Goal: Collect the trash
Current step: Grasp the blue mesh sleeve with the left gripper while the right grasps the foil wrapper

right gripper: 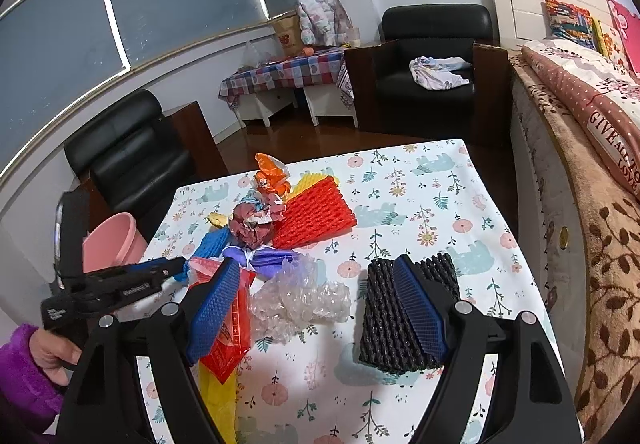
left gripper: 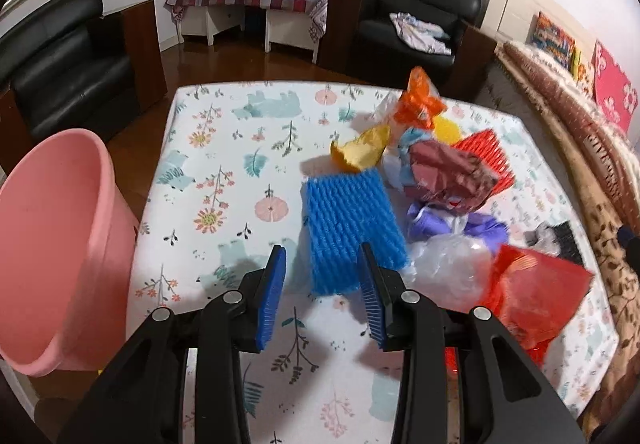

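Left gripper: fingers spread apart, nothing held, near end of blue foam net between them.
Right gripper: fingers spread apart, nothing held.
Trash: piled on table.
Pink bin: left of table.

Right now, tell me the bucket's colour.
Pink; the bucket shows best in the left wrist view.

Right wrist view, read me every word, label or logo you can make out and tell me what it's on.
"GIVE ALL TO LOVE": pink dotted pillow on the bed; the last word is partly cut off.
"NB" logo: paper bag on the checkered table.
Print on the red packet: too blurred to read.
White lettering on the left tongs: too small to read.
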A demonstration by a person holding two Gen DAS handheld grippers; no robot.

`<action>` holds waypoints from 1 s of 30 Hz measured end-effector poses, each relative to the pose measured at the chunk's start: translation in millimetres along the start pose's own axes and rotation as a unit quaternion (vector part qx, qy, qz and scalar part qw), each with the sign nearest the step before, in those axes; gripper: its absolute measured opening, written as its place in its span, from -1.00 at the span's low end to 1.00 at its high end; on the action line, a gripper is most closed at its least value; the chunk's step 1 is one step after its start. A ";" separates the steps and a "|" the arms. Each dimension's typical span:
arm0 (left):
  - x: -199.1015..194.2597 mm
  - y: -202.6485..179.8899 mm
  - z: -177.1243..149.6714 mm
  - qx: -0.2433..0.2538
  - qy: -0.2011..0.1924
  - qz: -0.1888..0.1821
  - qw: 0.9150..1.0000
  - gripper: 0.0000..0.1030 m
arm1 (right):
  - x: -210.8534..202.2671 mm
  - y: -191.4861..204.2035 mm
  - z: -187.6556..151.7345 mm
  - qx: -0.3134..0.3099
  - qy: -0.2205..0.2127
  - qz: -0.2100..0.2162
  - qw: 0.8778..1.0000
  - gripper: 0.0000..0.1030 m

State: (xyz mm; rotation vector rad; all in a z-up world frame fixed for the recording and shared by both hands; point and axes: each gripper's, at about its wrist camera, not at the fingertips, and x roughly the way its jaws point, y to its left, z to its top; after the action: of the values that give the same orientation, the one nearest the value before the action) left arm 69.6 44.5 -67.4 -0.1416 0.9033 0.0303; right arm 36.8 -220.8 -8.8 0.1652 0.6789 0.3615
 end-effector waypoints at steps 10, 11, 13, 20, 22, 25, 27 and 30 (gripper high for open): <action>9.3 -9.0 -10.0 0.036 -0.002 -0.002 0.999 -0.88 | 19.2 0.2 4.9 0.005 0.016 0.018 1.000 0.52; 7.6 -10.6 -10.2 0.041 -0.007 0.002 0.999 -0.88 | 19.9 1.6 5.4 0.004 0.016 0.020 1.000 0.52; 3.0 -10.8 -9.8 0.041 -0.014 0.001 0.999 -0.89 | 23.4 4.9 7.4 0.000 0.017 0.027 1.000 0.51; -21.6 -6.3 -6.5 0.032 -0.044 0.000 0.998 -0.89 | 42.6 27.6 18.3 -0.026 0.029 0.067 0.997 0.39; -29.0 -5.2 -6.7 0.033 -0.054 -0.001 0.998 -0.89 | 50.9 33.2 23.1 -0.027 0.032 0.077 0.996 0.37; -38.4 -2.9 -6.8 0.032 -0.065 -0.002 0.997 -0.89 | 67.1 40.5 31.2 -0.022 0.040 0.088 0.995 0.31; -44.1 -0.5 -7.2 0.029 -0.071 -0.003 0.997 -0.89 | 77.6 43.4 35.1 -0.018 0.049 0.091 0.994 0.27; -53.3 4.3 -7.9 0.023 -0.082 -0.002 0.996 -0.89 | 94.8 46.0 38.1 -0.008 0.068 0.092 0.993 0.19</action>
State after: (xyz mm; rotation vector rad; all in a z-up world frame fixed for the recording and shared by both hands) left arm 30.0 49.4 -30.9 -0.0975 0.7397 0.0165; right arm 116.9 -143.6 -22.6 0.1900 0.7977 0.5596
